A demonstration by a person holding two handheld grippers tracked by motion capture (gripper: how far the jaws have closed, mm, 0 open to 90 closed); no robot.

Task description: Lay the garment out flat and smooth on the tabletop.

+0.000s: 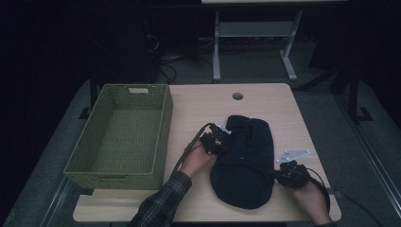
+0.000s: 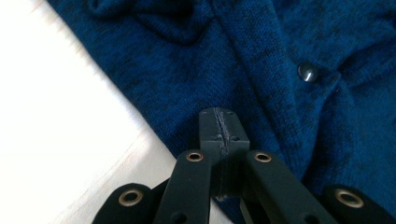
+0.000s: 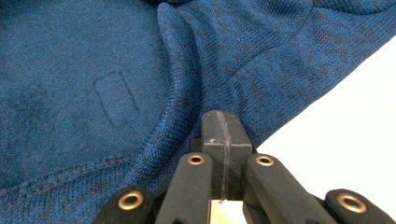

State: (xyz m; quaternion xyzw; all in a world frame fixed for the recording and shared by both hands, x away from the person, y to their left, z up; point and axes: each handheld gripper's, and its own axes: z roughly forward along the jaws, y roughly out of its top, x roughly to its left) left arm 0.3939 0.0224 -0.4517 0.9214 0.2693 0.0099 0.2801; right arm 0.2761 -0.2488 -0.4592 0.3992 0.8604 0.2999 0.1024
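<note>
A dark blue knitted garment (image 1: 243, 161) lies bunched on the light wooden surface (image 1: 198, 106), right of centre in the high view, its long axis running from the lower middle of the frame up toward the upper middle. The left gripper (image 1: 218, 138) sits at its upper left edge, jaws clenched on the fabric; the right gripper (image 1: 280, 174) at its lower right edge, jaws likewise clenched on cloth. A green woven basket (image 1: 163, 124) stands at the left. Behind, a dim room with a grey floor (image 1: 326, 109) and a white-framed table (image 1: 255, 29).
</note>
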